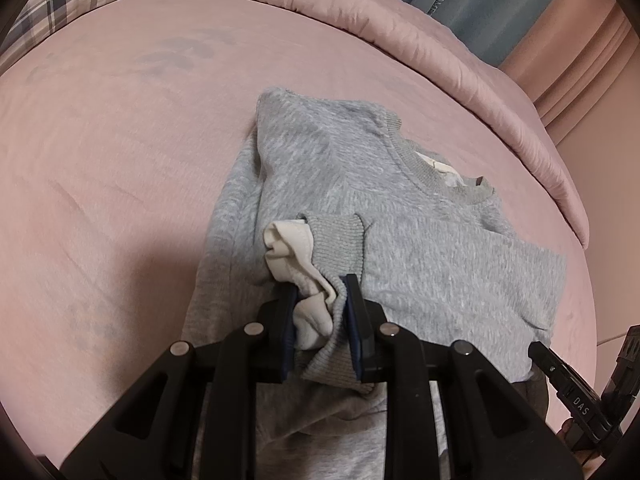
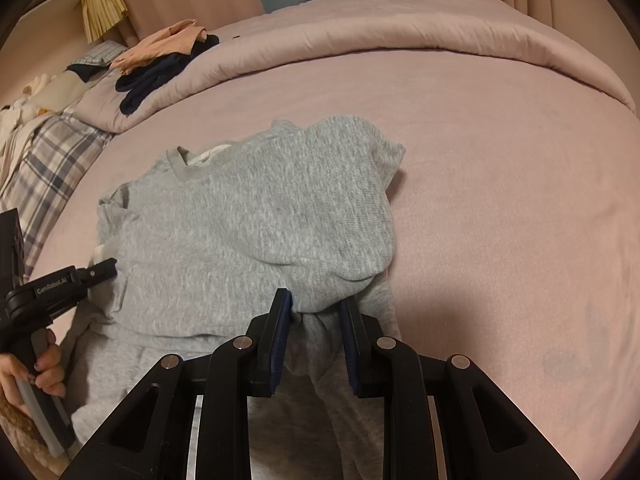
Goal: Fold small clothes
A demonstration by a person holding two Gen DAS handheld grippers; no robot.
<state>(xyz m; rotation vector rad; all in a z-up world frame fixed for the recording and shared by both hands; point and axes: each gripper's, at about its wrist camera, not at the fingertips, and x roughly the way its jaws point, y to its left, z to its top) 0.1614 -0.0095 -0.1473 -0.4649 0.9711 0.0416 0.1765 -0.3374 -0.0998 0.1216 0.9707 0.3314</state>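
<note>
A small grey sweatshirt (image 1: pixel 360 184) lies on the pink bed, neck band away from me, sleeves folded in over its body. It also shows in the right wrist view (image 2: pixel 248 232). My left gripper (image 1: pixel 320 300) is shut on the grey ribbed sleeve cuff (image 1: pixel 336 240) and its white inner lining (image 1: pixel 292 248), held over the sweatshirt's body. My right gripper (image 2: pixel 316 308) is shut on a bunched fold of the sweatshirt at its near right side, where a folded sleeve hangs over. The left gripper also shows at the left edge of the right wrist view (image 2: pixel 105 266).
The pink duvet (image 2: pixel 460 92) is rolled back along the far edge of the bed. Dark and peach clothes (image 2: pixel 160 64) lie piled on it at the far left. A plaid pillow (image 2: pixel 52 164) lies on the left. Curtains (image 1: pixel 560 32) hang behind the bed.
</note>
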